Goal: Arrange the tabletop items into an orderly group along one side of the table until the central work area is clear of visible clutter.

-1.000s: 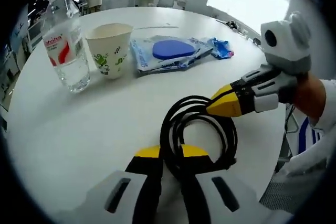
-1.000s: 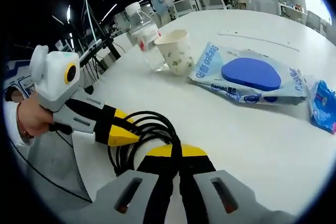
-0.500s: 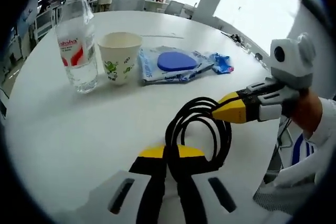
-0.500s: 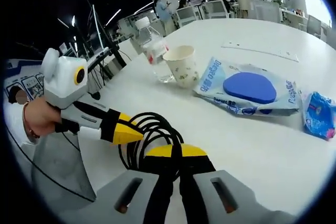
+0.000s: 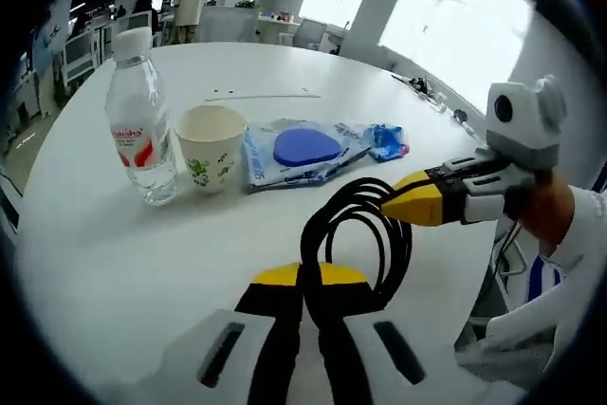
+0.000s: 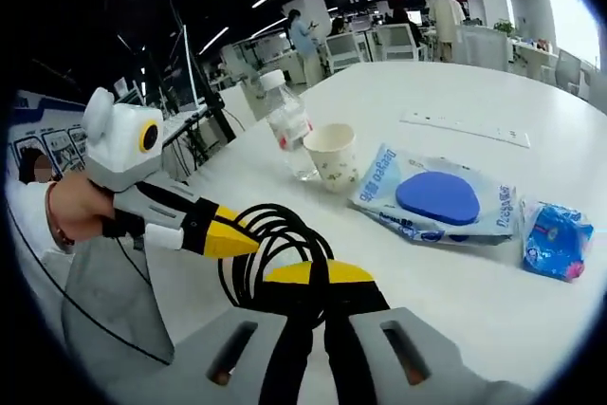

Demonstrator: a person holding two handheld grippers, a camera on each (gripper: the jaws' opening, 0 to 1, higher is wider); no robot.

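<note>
While both grippers, left gripper (image 5: 302, 277) and right gripper (image 6: 318, 274), are clenched on the black cable coil (image 5: 356, 234) at 6 o'clock off the table edge (image 5: 95, 263), you hold a light, floppy bundle; grip across all loops together.

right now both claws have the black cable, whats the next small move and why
Probably carry the coiled black cable toward the row of bottle, paper cup and wipes pack. Both the left claw and right claw are shut on it, apart from that group.

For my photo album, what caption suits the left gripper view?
Two hand-held grippers lift a coiled black cable above a white table.
</note>
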